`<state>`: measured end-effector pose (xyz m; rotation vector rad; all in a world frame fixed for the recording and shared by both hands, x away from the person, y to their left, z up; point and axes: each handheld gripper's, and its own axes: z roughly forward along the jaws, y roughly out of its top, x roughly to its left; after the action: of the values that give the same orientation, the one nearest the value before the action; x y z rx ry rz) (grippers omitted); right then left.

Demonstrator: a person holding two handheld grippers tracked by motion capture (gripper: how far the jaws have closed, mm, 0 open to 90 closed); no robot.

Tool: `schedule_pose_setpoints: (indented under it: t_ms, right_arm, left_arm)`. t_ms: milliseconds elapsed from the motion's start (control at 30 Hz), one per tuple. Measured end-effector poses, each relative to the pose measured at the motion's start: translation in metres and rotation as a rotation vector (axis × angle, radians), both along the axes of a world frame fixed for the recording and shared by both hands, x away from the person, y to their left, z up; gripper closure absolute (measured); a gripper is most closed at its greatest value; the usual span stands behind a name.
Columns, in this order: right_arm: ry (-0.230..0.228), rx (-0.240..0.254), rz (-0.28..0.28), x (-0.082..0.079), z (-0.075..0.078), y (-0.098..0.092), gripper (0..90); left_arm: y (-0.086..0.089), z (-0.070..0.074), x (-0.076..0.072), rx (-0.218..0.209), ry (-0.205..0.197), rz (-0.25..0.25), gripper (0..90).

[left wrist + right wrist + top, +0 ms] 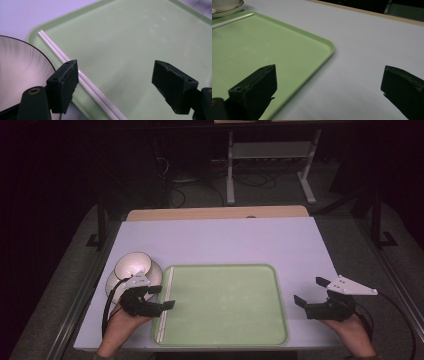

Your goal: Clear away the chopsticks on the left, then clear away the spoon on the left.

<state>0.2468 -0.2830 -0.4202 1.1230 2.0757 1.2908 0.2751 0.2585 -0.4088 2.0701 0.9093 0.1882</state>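
We note the pale table (210,240) in a dark room, bearing the green tray (225,330), with the white chopsticks (166,300) along the tray's left inner edge and a bowl (132,266) just left of the tray. Left gripper (162,297) hangs over the chopsticks, jaws apart and empty; right gripper (309,291), jaws apart, sits right of the tray. We judge a clean withdrawal best: lift straight up so the chopsticks stay parallel.

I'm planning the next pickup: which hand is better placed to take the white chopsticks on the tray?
Left. The left gripper hangs open right over the chopsticks at the tray's left edge; the right gripper hangs off the tray's opposite side.
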Motion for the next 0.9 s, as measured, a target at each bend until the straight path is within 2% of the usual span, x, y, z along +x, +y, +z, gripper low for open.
schedule_pose_setpoints:
  t_ms: [333, 433, 567, 600, 667, 733, 800, 900]
  right_arm:
    - [0.002, 0.000, -0.008, 0.001, 0.000, -0.002, 0.0]
    - [-0.001, -0.003, -0.006, 0.001, 0.000, -0.001, 0.0]
    - [0.004, -0.008, -0.004, 0.001, 0.000, -0.001, 0.0]
    - [0.005, -0.008, -0.004, 0.001, 0.000, -0.001, 0.0]
    - [0.005, -0.007, -0.004, 0.001, 0.000, -0.001, 0.0]
    - [0.004, -0.008, -0.005, 0.001, -0.001, -0.002, 0.0]
    - [0.004, -0.007, -0.007, 0.001, 0.000, -0.002, 0.0]
    - [0.004, -0.008, -0.005, 0.001, 0.000, -0.002, 0.0]
  left_arm:
    - [0.010, 0.012, 0.001, -0.021, -0.021, 0.031, 21.5]
    - [0.015, 0.017, 0.001, -0.036, -0.043, 0.066, 26.1]
    - [0.025, 0.023, 0.000, -0.058, -0.066, 0.116, 46.5]
    - [0.027, 0.024, 0.000, -0.055, -0.071, 0.122, 55.4]
    - [0.031, 0.026, 0.000, -0.040, -0.092, 0.148, 64.2]
    - [0.036, 0.028, -0.001, -0.015, -0.103, 0.176, 78.4]
    - [0.041, 0.028, -0.002, -0.022, -0.099, 0.199, 89.9]
    - [0.049, 0.028, -0.003, -0.011, -0.091, 0.224, 90.0]
